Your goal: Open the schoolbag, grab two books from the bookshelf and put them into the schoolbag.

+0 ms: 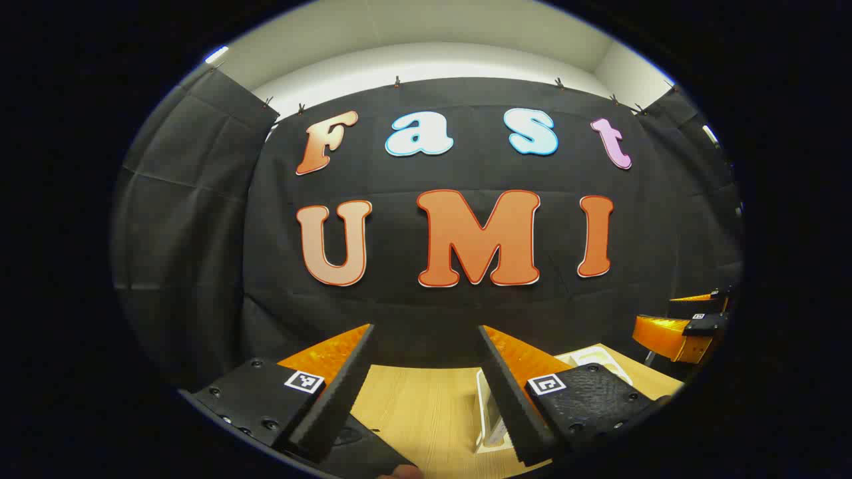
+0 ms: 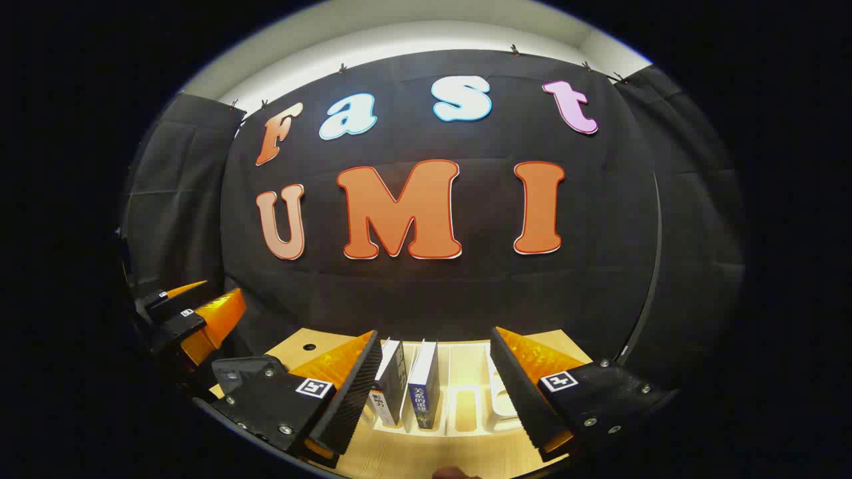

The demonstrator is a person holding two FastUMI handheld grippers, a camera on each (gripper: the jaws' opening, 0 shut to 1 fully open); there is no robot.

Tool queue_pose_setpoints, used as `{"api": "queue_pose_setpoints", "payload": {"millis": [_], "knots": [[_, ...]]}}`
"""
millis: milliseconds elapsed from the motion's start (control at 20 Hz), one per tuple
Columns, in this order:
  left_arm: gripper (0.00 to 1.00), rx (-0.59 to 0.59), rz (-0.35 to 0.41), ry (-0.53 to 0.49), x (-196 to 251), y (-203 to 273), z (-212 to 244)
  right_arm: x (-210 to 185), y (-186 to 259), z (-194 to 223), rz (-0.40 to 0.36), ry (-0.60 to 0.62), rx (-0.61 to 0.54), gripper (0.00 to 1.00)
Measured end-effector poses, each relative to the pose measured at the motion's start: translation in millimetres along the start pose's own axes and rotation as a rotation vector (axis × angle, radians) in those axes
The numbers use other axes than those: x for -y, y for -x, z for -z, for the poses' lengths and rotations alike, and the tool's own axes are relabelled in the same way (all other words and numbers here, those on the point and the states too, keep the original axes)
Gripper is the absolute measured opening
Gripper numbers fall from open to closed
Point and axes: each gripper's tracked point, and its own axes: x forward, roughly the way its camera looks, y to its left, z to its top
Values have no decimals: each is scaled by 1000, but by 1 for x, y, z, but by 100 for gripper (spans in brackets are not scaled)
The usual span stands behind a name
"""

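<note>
A light wooden worktop (image 2: 426, 459) runs up to the booth's black cloth wall. On it stands a white bookshelf (image 2: 466, 406) with two upright books (image 2: 407, 386) in its left part, directly ahead between the right gripper (image 2: 432, 389)'s spread fingers. The left gripper (image 1: 426, 392), fingers also apart, hovers left of the bookshelf (image 1: 489, 412).

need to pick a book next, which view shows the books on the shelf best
The right gripper view: two books stand upright in the white bookshelf, spines facing the camera, seen between the open right tool. The left gripper view catches the shelf's edge beside the left tool, with no spines readable.
</note>
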Motion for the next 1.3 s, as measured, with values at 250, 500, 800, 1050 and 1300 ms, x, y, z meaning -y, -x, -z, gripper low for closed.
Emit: {"api": "queue_pose_setpoints", "payload": {"millis": [250,500,800,1050,1300], "knots": [[96,-26,34,6,5,-10,10,3,0,0,27,13,2,97],[96,-14,46,17,6,-16,8,6,-2,-1,44,18,2,97],[96,-11,39,24,2,-20,8,4,-11,1,43,26,-1,97],[95,-11,35,5,-3,-21,8,0,-18,4,31,32,-8,97],[96,-6,41,-16,-2,-20,10,-3,-24,8,19,32,-21,98]]}}
